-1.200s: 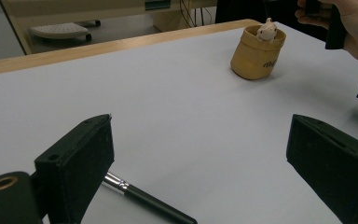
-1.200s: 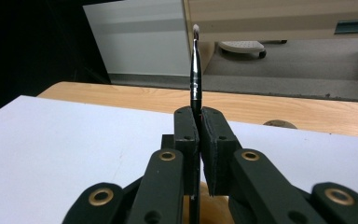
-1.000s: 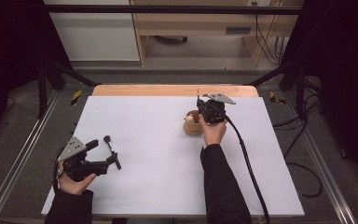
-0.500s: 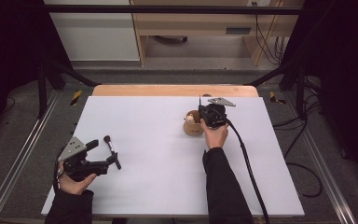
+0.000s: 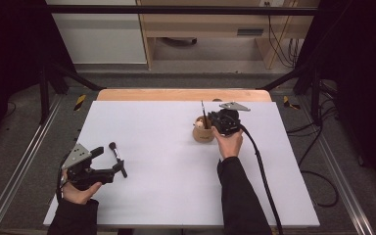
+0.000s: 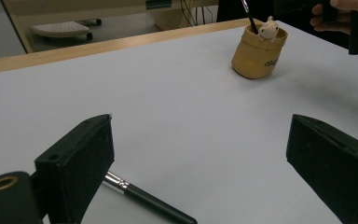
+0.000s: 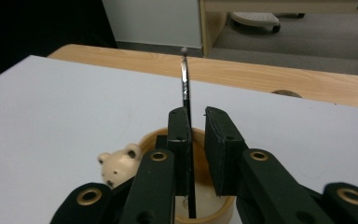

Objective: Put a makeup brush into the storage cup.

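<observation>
A tan cup [image 5: 203, 133] with a small bear figure [image 7: 116, 168] on its rim stands right of the table's middle. A thin dark brush [image 7: 185, 88] stands upright in it. My right gripper [image 7: 196, 112] hangs over the cup. Its jaws have just been opening: the brush rests against the left pad and a narrow gap separates it from the right pad. Near the front left, my left gripper [image 5: 111, 161] stands wide open. A second brush [image 6: 144, 198] with a black handle and silver ferrule lies on the sheet and passes under its left jaw.
A white sheet [image 5: 166, 186] covers the table, with a wooden strip [image 5: 181, 94] along its far edge. The right gripper's cable [image 5: 259, 166] trails back along the right forearm. Metal rails [image 5: 19, 171] and dark floor flank the table.
The right hand has shifted very slightly toward the person above the cup. The left hand and the brush by it have stayed put.
</observation>
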The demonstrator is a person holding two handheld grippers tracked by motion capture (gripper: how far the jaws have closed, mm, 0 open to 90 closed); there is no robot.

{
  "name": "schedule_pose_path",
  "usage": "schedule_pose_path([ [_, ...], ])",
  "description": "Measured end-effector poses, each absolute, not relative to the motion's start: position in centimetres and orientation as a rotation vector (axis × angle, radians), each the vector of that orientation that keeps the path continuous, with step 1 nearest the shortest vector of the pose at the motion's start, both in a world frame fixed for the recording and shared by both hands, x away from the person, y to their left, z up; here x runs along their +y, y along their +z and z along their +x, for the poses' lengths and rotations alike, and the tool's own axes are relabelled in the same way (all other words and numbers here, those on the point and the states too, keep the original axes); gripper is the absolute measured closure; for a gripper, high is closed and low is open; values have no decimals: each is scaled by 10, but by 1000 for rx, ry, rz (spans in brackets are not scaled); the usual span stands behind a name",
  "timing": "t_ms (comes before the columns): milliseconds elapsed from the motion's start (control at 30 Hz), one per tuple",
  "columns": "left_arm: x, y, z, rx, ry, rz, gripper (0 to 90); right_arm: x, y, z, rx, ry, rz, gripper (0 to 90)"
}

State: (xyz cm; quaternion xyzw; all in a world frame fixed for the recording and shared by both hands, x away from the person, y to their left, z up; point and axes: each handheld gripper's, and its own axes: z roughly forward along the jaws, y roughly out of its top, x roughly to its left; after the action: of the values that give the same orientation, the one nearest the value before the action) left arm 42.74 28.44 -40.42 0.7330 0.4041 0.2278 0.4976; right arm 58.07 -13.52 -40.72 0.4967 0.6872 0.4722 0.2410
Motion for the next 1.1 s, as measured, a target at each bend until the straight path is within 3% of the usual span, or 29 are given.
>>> schedule_pose_path([
  [200, 285, -404, 427, 983, 551, 1768, 68, -139, -391, 569, 1892, 1358, 1298, 743],
  [433, 284, -405, 428, 987, 552, 1769, 68, -145, -378, 550, 1937, 1378, 1221, 613],
  [633, 286, -404, 428, 997, 553, 1755, 69, -159, -374, 535, 1953, 1370, 1194, 498],
  [1100, 284, -406, 429, 1004, 555, 1766, 68, -187, -375, 501, 1990, 1420, 1133, 341],
])
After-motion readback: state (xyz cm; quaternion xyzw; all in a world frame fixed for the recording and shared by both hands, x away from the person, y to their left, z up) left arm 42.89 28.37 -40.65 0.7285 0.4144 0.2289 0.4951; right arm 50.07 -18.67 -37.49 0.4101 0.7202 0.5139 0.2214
